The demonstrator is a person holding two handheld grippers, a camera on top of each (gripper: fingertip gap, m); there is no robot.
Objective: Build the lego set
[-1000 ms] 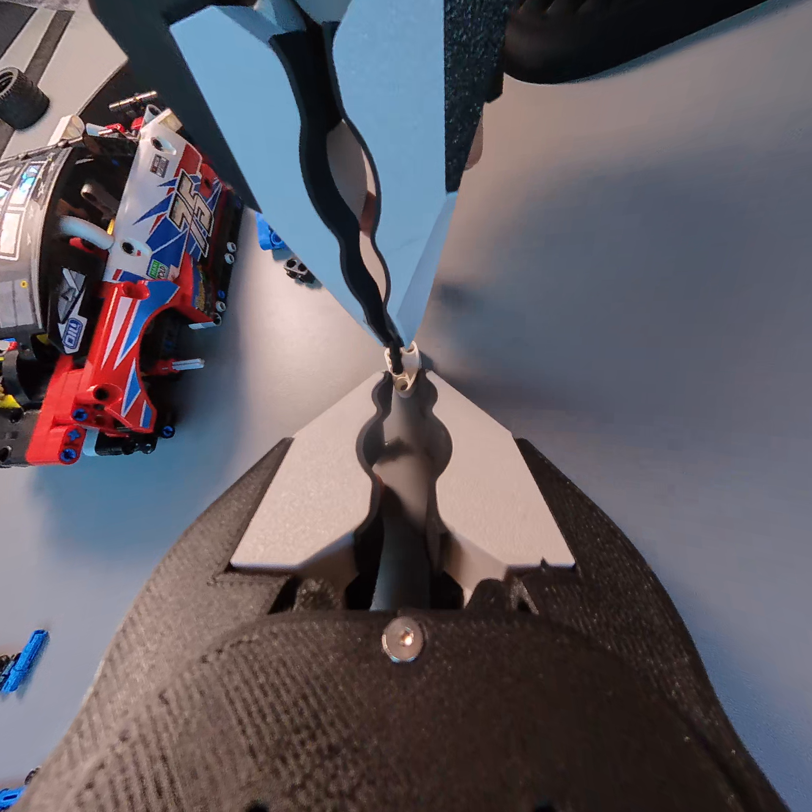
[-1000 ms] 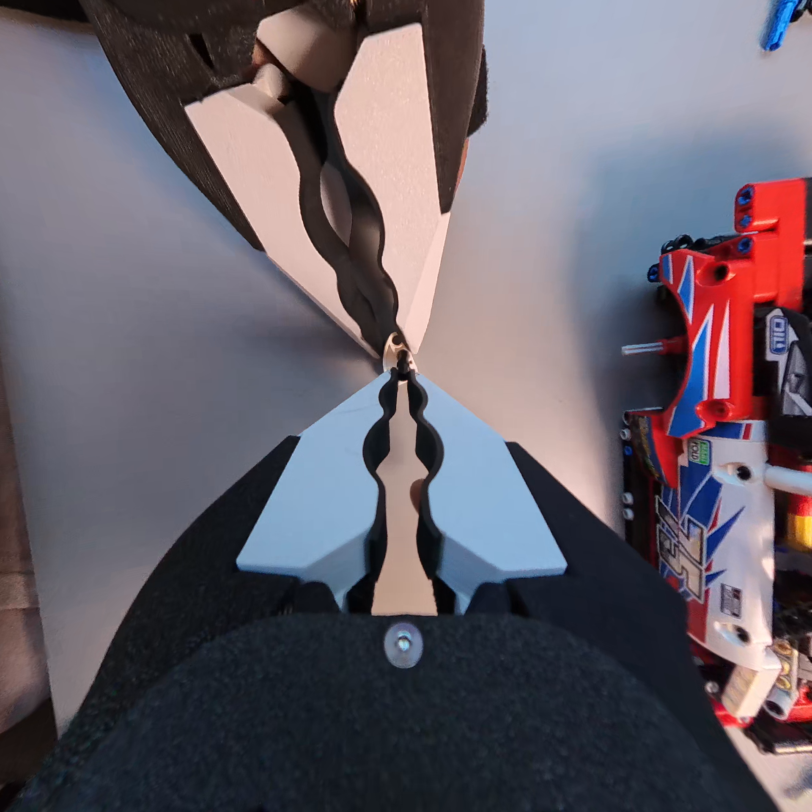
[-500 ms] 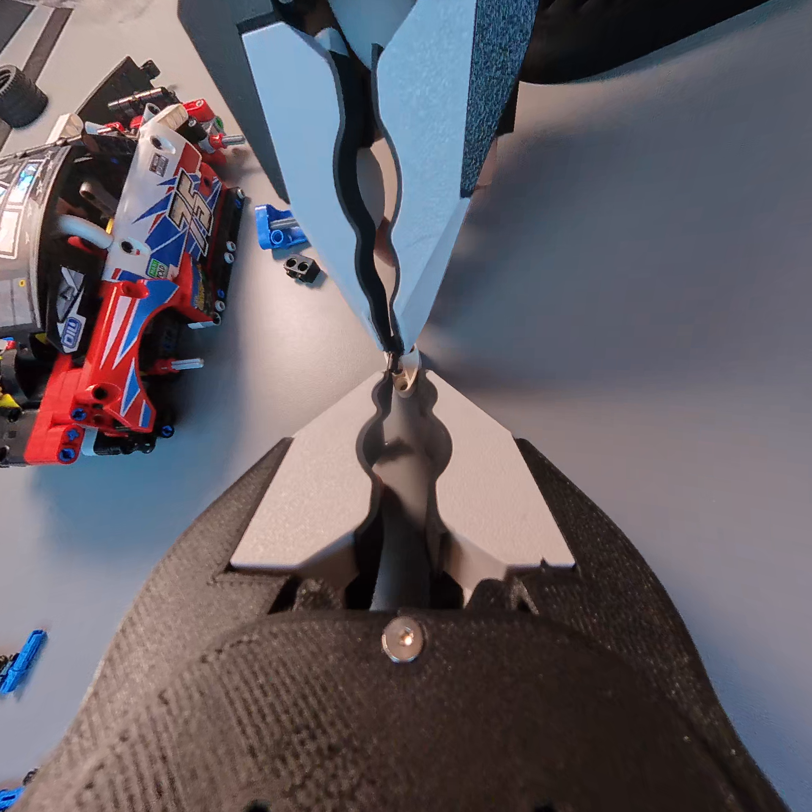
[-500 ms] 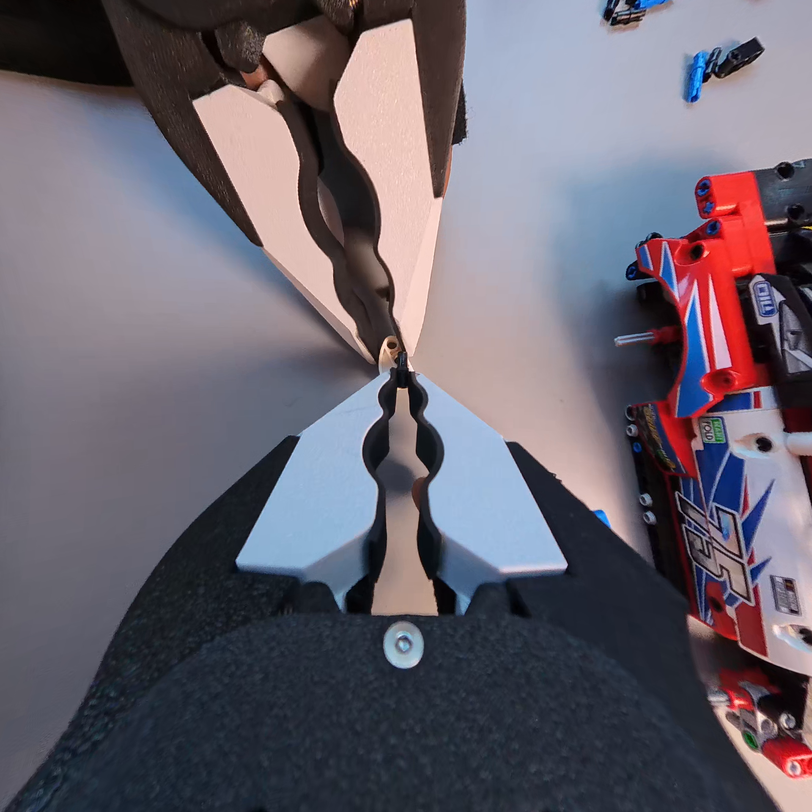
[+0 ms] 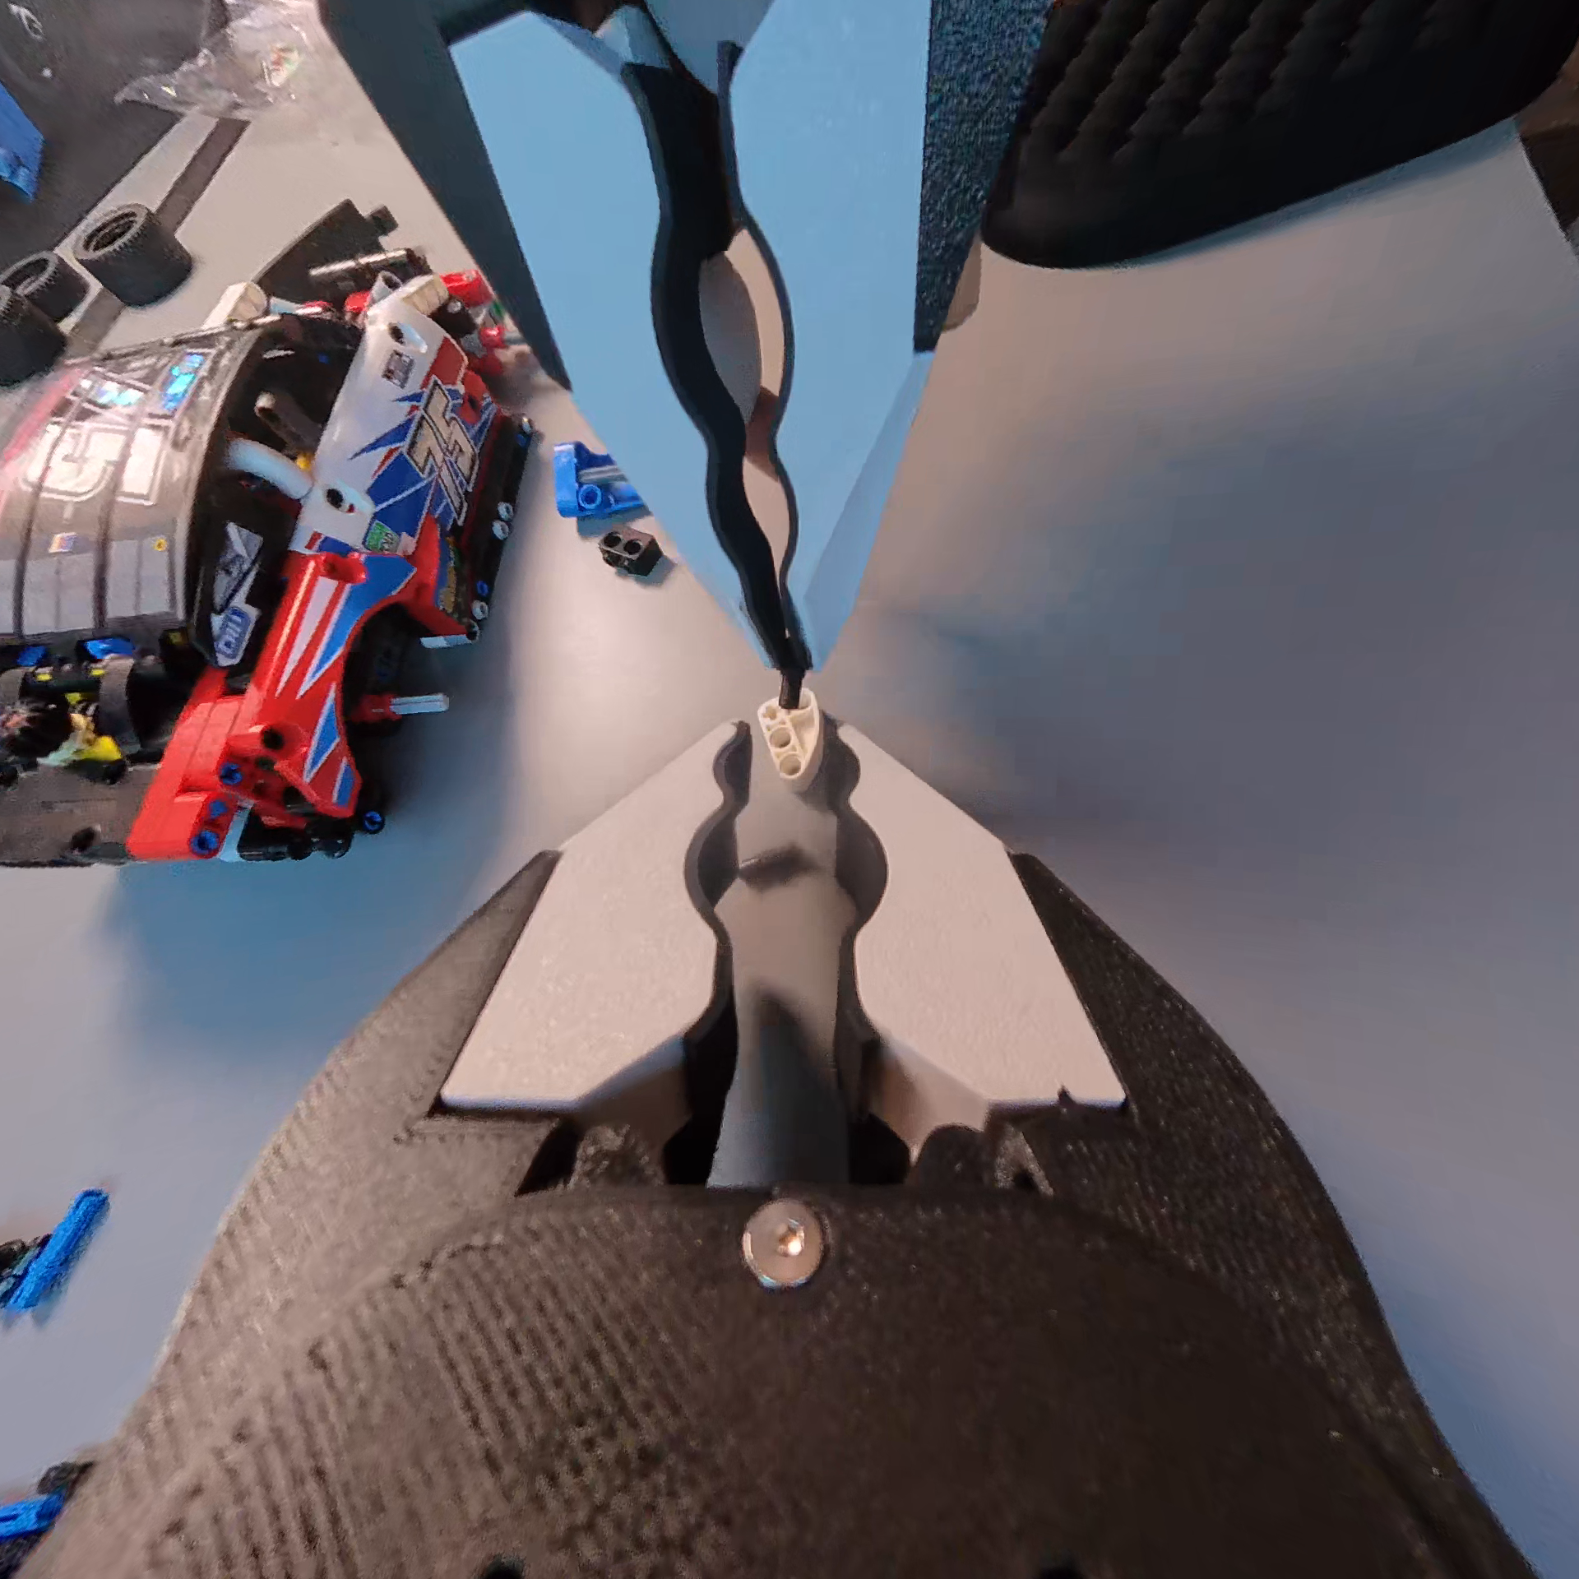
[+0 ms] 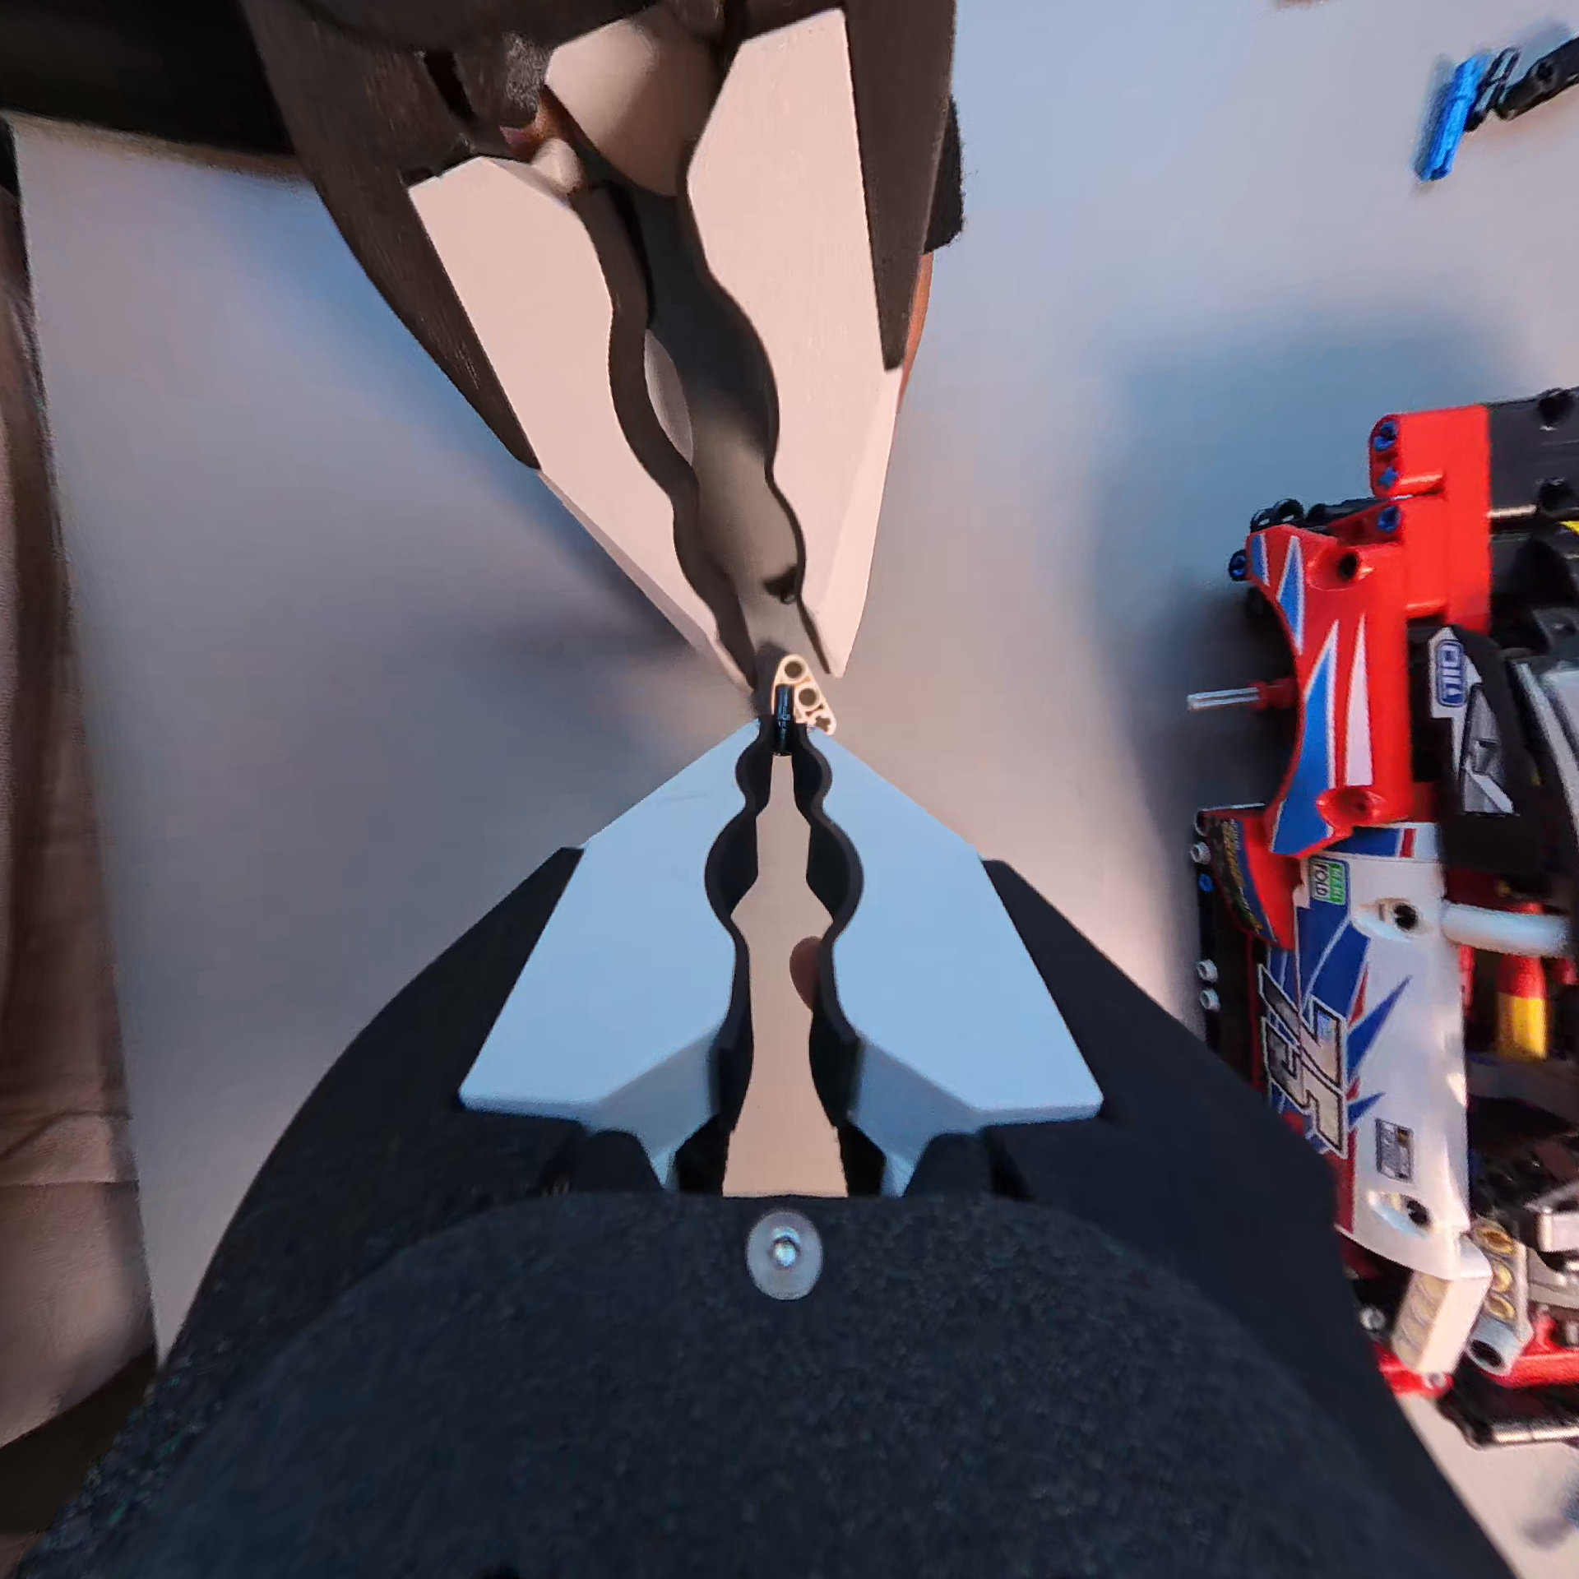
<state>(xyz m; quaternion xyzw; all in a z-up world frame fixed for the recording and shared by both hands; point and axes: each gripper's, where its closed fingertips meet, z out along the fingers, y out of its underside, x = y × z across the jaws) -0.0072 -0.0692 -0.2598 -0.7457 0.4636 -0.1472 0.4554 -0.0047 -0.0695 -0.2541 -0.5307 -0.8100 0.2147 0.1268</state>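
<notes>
Fingers of the left gripper point(image 5: 790, 752) pinch a small white holed piece point(image 5: 790, 736); fingers of the right gripper point(image 6: 782, 736) clench a short black pin point(image 6: 780, 724). Both meet tip to tip above the bare counter point(image 5: 1196, 683), right of the red, white and blue car model point(image 5: 282, 598).

Change over the last second: the white piece has turned, so its holed face now shows. The pin tip sits at an end hole, touching; whether it is seated I cannot tell. Judgement: pin-into-hole step, alignment done, push remaining.

Containers: none in view. Loose bits near the car: blue piece point(image 5: 589, 487), black connector point(image 5: 631, 551), black tyres point(image 5: 128, 252) beyond it.
</notes>
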